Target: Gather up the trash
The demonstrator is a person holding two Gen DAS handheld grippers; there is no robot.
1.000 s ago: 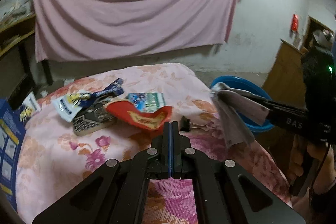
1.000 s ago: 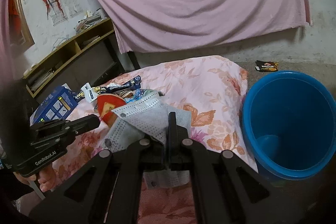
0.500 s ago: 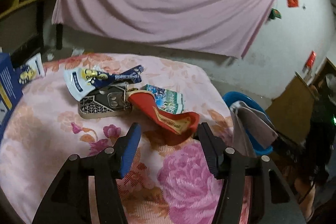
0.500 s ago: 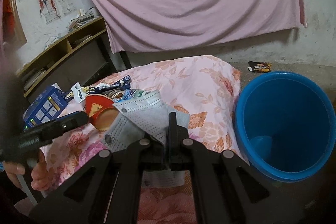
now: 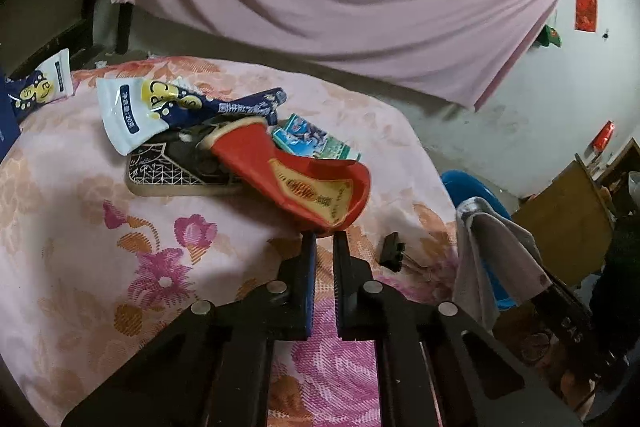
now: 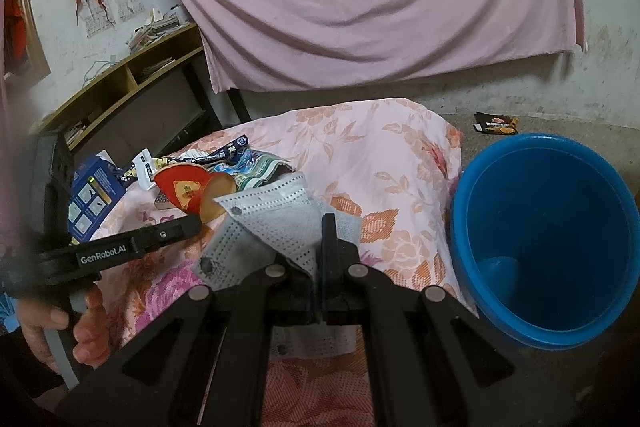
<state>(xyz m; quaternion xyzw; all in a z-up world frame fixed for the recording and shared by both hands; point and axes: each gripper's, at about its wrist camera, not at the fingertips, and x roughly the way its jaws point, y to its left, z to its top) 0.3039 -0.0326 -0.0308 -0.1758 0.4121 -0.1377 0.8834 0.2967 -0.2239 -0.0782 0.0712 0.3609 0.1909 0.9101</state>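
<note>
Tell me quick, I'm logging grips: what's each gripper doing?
Left gripper: shut on the red wrapper's edge.
Right gripper: shut on the face mask.

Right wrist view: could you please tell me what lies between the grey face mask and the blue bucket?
Only bare floral cloth lies between the face mask and the blue bucket; the right wrist view shows this.
</note>
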